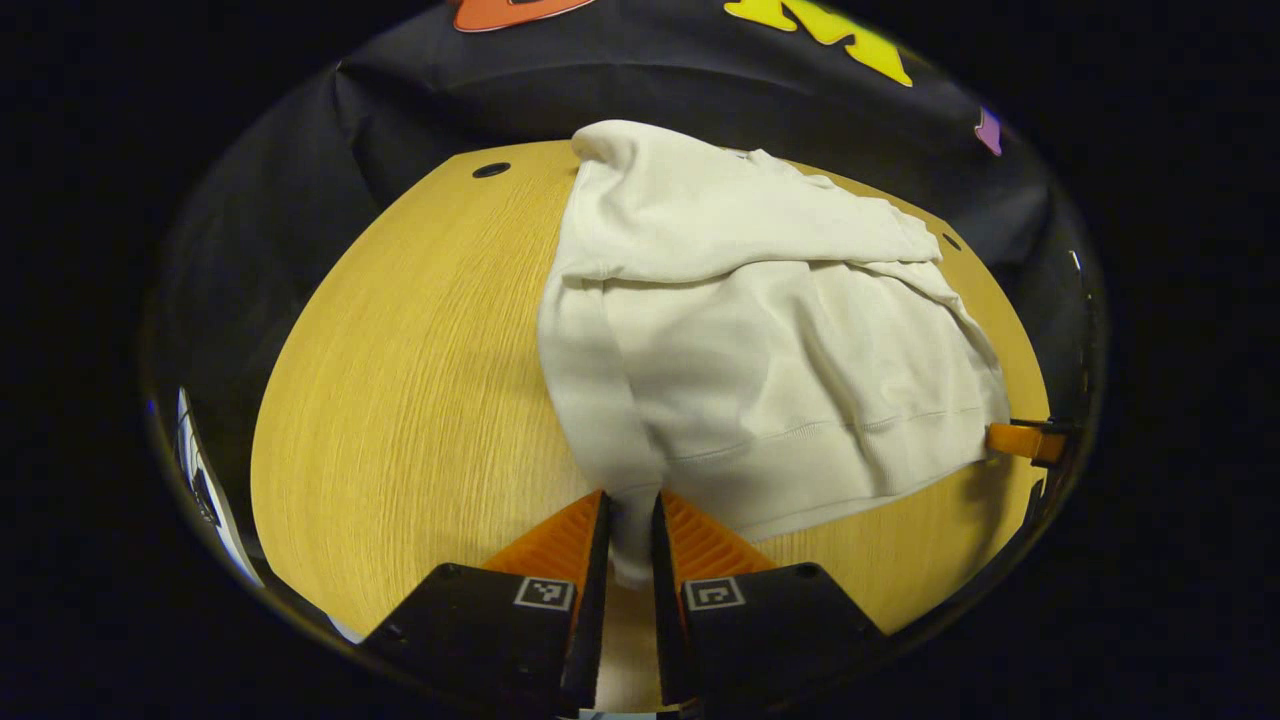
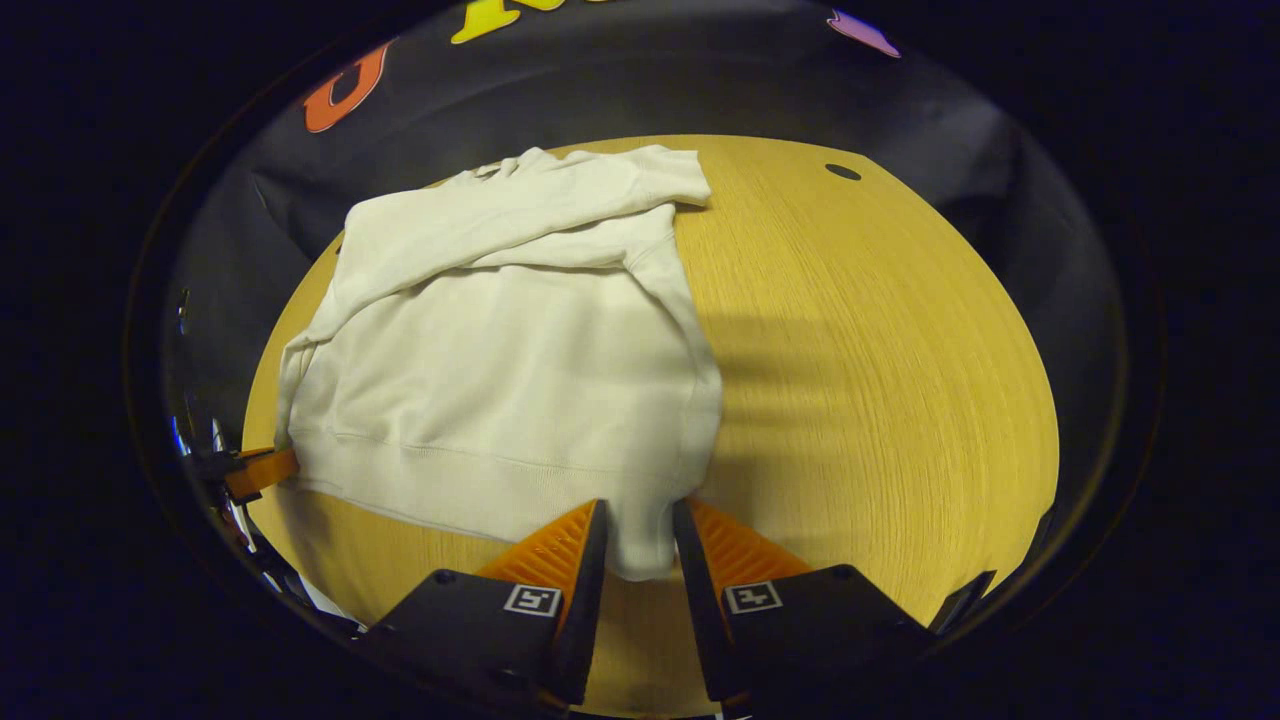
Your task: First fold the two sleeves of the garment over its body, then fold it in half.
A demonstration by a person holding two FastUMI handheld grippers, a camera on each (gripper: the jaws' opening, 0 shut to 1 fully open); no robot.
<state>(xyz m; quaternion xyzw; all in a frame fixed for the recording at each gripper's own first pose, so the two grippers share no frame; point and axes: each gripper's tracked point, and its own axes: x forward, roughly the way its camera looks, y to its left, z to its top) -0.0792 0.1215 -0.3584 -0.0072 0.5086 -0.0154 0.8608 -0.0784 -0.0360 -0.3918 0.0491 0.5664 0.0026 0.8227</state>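
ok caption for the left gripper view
Left gripper pinching the hem corner of a white sweatshirt on a wooden table.

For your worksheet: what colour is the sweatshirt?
Off-white sweatshirt, plain; clearest in the right gripper view.

Just a light wood table sitting in the booth with a small dark hole near its far edge, black cloth wall hanging behind it.
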